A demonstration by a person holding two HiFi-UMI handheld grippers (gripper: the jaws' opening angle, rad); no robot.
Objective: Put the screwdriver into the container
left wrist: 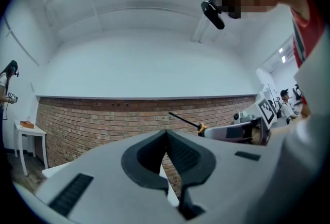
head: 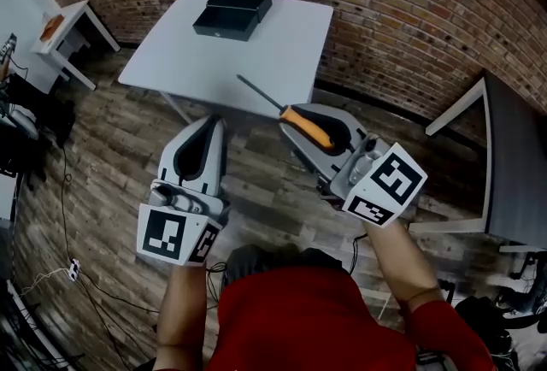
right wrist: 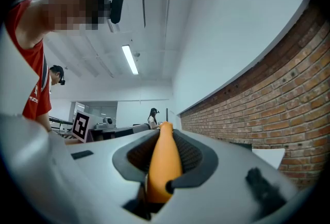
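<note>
- Screwdriver (head: 305, 126) rides in the right gripper (right wrist: 165, 138), pads clamped on its smooth, tapered orange handle. The thin dark shaft (head: 256, 91) sticks out over the near edge of the white table (head: 282, 44), probably so the tip leads in.
- Flat black container (head: 232, 12), rectangular and matte, sits at the table's far edge, well apart from the screwdriver.
- Idle left gripper (head: 211, 126) hangs just short of the table's near edge, ribbed dark pads pressed together on nothing; seemingly held aside.
</note>
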